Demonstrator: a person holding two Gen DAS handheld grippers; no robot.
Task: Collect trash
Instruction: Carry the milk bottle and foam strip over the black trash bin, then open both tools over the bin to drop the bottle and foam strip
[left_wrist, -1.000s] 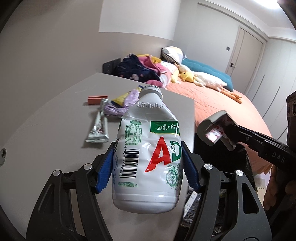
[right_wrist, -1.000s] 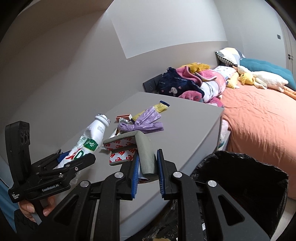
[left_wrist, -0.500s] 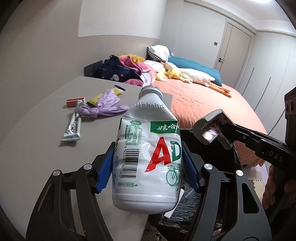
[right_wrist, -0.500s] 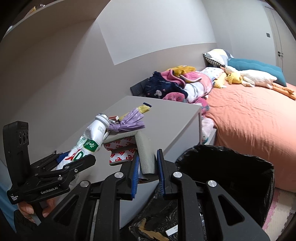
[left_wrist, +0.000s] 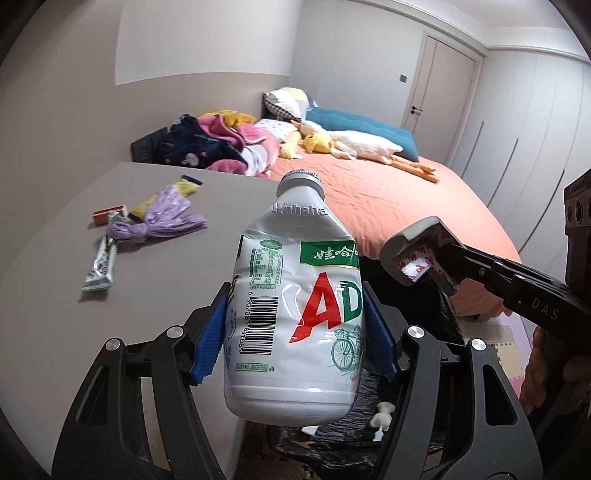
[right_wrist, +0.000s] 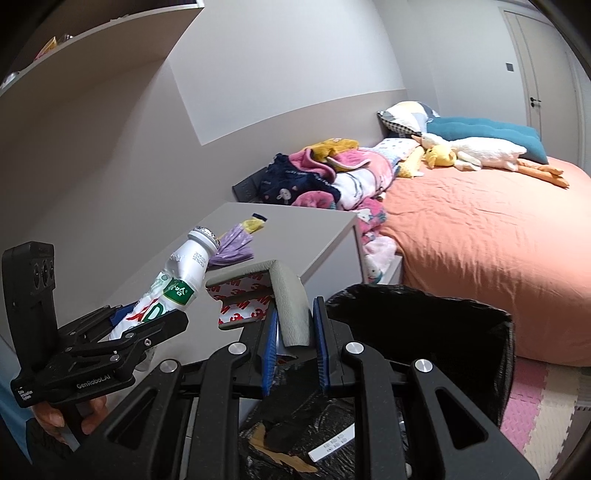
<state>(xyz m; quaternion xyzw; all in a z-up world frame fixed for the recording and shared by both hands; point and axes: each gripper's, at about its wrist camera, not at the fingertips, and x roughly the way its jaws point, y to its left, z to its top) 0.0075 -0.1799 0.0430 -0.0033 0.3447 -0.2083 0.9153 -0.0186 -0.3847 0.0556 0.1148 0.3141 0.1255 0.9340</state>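
Observation:
My left gripper is shut on a white Wahaha AD drink bottle, held upright past the table edge over the black trash bag. It also shows in the right wrist view. My right gripper is shut on a grey foam corner guard with red-printed adhesive backing, held above the open bag. The guard also shows in the left wrist view. On the grey table lie a purple plastic bag, a silver wrapper, a yellow wrapper and a small red item.
A bed with an orange sheet, heaped clothes and plush toys stands beyond the table. Paper scraps lie inside the bag. Pink foam floor mats sit at the right. A shelf hangs above the table.
Both grippers have swung right, away from the table and over the trash bag, each still holding its item. The table trash has shifted left in view.

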